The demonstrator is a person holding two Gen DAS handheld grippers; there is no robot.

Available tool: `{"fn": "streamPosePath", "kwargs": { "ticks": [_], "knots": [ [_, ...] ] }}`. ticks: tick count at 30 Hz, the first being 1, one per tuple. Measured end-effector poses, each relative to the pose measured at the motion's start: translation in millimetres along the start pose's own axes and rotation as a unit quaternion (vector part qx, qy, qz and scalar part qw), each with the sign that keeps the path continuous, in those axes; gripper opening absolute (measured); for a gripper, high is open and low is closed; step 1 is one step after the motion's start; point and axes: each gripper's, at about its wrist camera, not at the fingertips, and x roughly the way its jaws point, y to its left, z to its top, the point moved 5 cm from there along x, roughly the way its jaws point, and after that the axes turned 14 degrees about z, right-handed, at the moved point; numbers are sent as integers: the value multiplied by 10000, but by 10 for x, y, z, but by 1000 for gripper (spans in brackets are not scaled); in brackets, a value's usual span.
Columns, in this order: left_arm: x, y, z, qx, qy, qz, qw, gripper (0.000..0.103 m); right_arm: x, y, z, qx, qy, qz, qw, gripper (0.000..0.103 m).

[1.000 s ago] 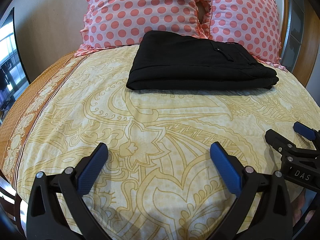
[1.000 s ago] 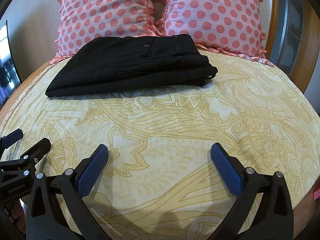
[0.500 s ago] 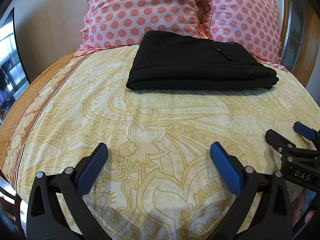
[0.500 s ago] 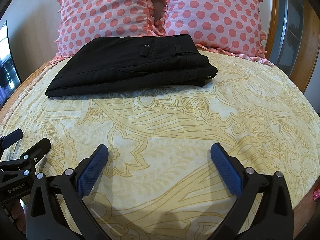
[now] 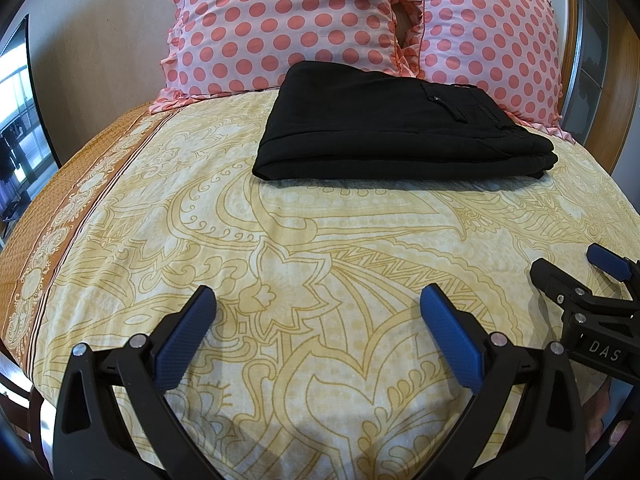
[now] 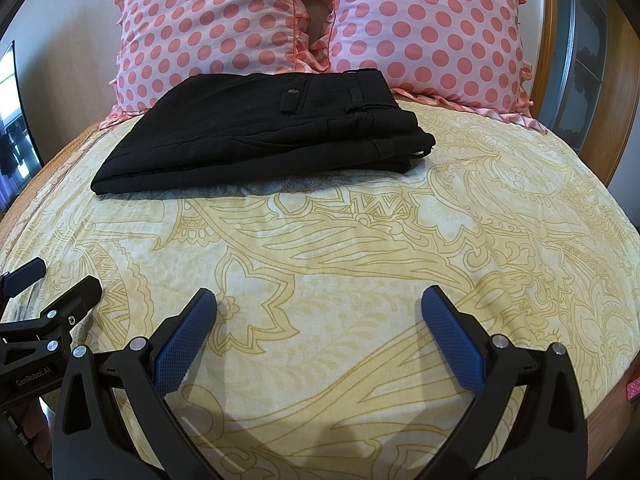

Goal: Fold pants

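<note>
1. Nothing has moved since the earlier frames: both grippers, the trousers and the bedding sit exactly where they were.
2. Folded into a compact rectangle, the black trousers (image 5: 396,128) lie at the far end of the bed (image 5: 320,240), their back edge touching the two polka-dot pillows (image 5: 288,24). A back pocket and the waistband face up, toward the right end of the stack.
3. On the near part of the bedspread the left gripper (image 5: 316,320) hovers with its blue-padded fingers (image 5: 188,336) spread wide, holding nothing.
4. Just beside it, the right gripper (image 6: 318,320) is equally wide open and empty; each shows at the edge of the other's view.
5. The trousers sit well apart from both pairs of fingers, straight ahead and somewhat left in the right wrist view, ahead and to the right in the left wrist view.
6. Judging by the neat layered stack, the folding looks finished and this appears to be the resting pose after release.
7. If anything remains, it would be a last tidy of the slightly uneven waistband corner (image 6: 416,148), which calls for reaching forward across the bare sheet.
</note>
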Motion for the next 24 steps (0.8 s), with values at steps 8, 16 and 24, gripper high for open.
{"fn": "streamPosePath", "kwargs": {
  "ticks": [8, 16, 24],
  "knots": [
    [0, 1, 2, 5, 1, -1, 10000, 101, 1, -1, 2, -1, 0, 1, 10000, 102],
    [4, 10, 2, 9, 2, -5, 10000, 101, 0, -2, 3, -1, 0, 1, 10000, 102],
    [5, 6, -2, -1, -15, -4, 10000, 101, -1, 0, -2, 0, -7, -3, 10000, 102]
  ]
}}
